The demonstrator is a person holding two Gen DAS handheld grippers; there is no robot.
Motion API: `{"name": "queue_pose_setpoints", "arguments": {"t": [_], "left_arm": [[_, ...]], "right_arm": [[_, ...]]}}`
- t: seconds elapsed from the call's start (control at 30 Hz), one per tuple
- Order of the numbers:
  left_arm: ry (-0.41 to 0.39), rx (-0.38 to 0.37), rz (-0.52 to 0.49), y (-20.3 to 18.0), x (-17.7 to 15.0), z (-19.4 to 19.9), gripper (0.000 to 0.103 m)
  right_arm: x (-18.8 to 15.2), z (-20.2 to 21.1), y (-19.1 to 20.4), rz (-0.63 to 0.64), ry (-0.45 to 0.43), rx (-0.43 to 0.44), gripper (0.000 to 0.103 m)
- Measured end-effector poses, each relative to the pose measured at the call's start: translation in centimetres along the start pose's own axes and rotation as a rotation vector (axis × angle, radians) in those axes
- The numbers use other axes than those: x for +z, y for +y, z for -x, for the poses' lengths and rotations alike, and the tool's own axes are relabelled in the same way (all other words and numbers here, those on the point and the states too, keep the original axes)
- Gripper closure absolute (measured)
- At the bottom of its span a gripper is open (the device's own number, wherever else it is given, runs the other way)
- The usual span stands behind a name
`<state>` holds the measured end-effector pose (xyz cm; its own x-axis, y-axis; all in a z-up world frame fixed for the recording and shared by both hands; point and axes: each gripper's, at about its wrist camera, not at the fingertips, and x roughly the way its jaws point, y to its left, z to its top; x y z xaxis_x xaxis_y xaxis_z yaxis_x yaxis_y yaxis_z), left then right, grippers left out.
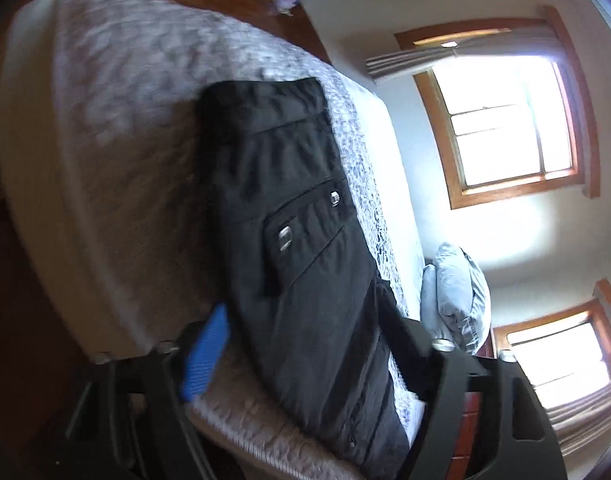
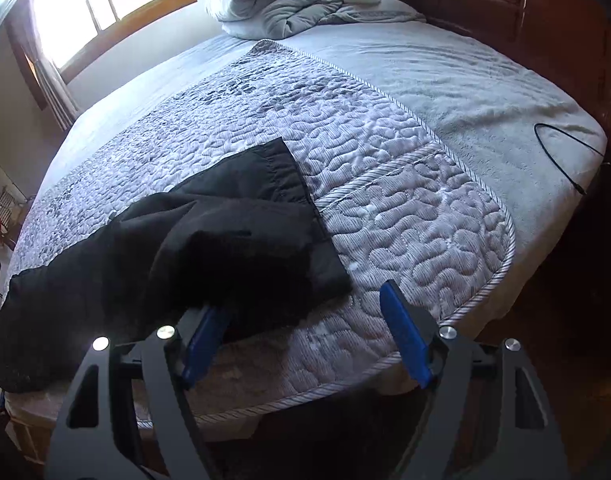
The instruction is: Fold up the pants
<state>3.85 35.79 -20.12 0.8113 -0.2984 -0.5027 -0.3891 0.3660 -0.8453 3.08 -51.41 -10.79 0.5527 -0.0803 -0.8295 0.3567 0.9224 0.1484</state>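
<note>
The left wrist view alone shows the black pants [image 1: 305, 248] lengthwise, a matte woven cloth with a flapped pocket and two shiny metal snaps, lying flat on the quilted grey bedspread [image 1: 117, 128]; the left gripper [image 1: 305, 356] straddles them, jaws apart, blue pad on one side, and the far finger is dark against the cloth, so no pinch can be confirmed. The right wrist view alone shows the hemmed leg ends folded over in a rumpled heap near the bed's edge, the pebble-stitched spread with corded trim, and the right gripper [image 2: 305, 336] spread wide, its left blue pad [image 2: 201, 340] tucked under the fabric's edge, the right pad bare
</note>
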Motion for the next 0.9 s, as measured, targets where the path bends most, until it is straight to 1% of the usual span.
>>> {"name": "queue_pose_setpoints", "arguments": {"t": [0.03,0.07,0.1,0.13,0.17,0.2,0.23,0.27,0.3,0.33,0.37,0.4,0.43,0.47,0.5,0.53,0.57,0.6,0.63,0.67,0.7,0.77,0.8,0.83,0.87,0.9], "left_arm": [[0.011,0.014,-0.026,-0.7,0.4,-1.0,0.053],[0.021,0.016,-0.046,-1.5,0.6,-1.6,0.059],[0.028,0.012,-0.058,-2.1,1.0,-2.2,0.071],[0.028,-0.016,-0.076,-3.2,1.6,-2.7,0.075],[0.019,-0.026,-0.102,-4.2,2.0,-2.8,0.077],[0.003,-0.007,-0.143,-5.4,2.3,-3.0,0.079],[-0.014,0.037,-0.176,-6.2,2.7,-3.4,0.08],[-0.015,0.101,-0.186,-6.3,3.2,-4.0,0.08],[-0.002,0.188,-0.206,-6.0,3.4,-4.9,0.081],[0.012,0.255,-0.222,-5.6,3.5,-5.6,0.082],[0.031,0.301,-0.235,-4.9,3.5,-6.4,0.082],[0.049,0.332,-0.241,-4.2,3.3,-6.8,0.081],[0.056,0.345,-0.25,-3.8,2.9,-7.0,0.081],[0.052,0.336,-0.253,-3.8,2.8,-6.8,0.08],[0.032,0.324,-0.243,-3.8,2.6,-6.4,0.074],[0.019,0.311,-0.228,-3.8,2.5,-6.3,0.061],[0.002,0.298,-0.204,-3.7,2.2,-5.4,0.053],[-0.016,0.292,-0.182,-3.8,1.8,-4.6,0.04],[-0.033,0.288,-0.165,-4.0,1.3,-3.9,0.038],[-0.041,0.29,-0.162,-4.2,1.0,-3.5,0.038],[-0.052,0.291,-0.165,-4.5,0.6,-3.1,0.038],[-0.079,0.293,-0.2,-5.4,-0.4,-1.7,0.032],[-0.093,0.297,-0.224,-6.0,-0.7,-1.4,0.023],[-0.11,0.3,-0.275,-7.2,-1.8,-0.9,0.012],[-0.113,0.308,-0.319,-8.2,-2.9,-0.7,0.006],[-0.108,0.324,-0.369,-9.7,-3.5,-1.1,0.004]], "right_arm": [[-0.1,0.2,-0.2,-0.005,0.002,-0.003,0.027],[-0.1,0.4,-0.4,-0.013,0.0,-0.006,0.028],[-0.1,0.5,-0.7,-0.024,-0.004,-0.007,0.027],[-0.1,0.7,-1.0,-0.037,-0.007,-0.007,0.028],[-0.1,0.8,-1.2,-0.05,-0.007,-0.005,0.028],[-0.1,0.9,-1.4,-0.059,-0.005,-0.001,0.028],[-0.2,1.0,-1.6,-0.073,0.001,0.007,0.028],[-0.3,1.0,-1.7,-0.083,0.006,0.015,0.028],[-0.4,1.1,-1.8,-0.092,0.012,0.025,0.028],[-0.6,1.2,-1.9,-0.101,0.017,0.033,0.028],[-0.8,1.5,-1.9,-0.107,0.02,0.039,0.028],[-0.9,1.8,-1.9,-0.112,0.02,0.045,0.027],[-1.1,2.2,-1.9,-0.116,0.019,0.05,0.027],[-1.2,2.5,-2.0,-0.12,0.023,0.053,0.026],[-1.3,2.8,-2.2,-0.126,0.031,0.056,0.019],[-1.5,3.3,-2.5,-0.136,0.038,0.062,0.017],[-1.7,3.7,-2.9,-0.146,0.039,0.068,0.017],[-1.9,4.1,-3.2,-0.155,0.05,0.073,0.017],[-2.2,4.7,-3.8,-0.176,0.066,0.084,0.017],[-2.6,5.1,-4.1,-0.198,0.072,0.097,0.017],[-2.9,5.7,-4.4,-0.232,0.074,0.13,0.017],[-3.5,7.0,-4.6,-0.311,0.078,0.259,0.017],[-3.8,7.5,-4.4,-0.352,0.074,0.34,0.017],[-4.0,7.6,-4.0,-0.383,0.078,0.401,0.017],[-4.0,7.4,-3.5,-0.407,0.088,0.463,0.017],[-3.9,7.0,-2.9,-0.429,0.096,0.52,0.017]]}}
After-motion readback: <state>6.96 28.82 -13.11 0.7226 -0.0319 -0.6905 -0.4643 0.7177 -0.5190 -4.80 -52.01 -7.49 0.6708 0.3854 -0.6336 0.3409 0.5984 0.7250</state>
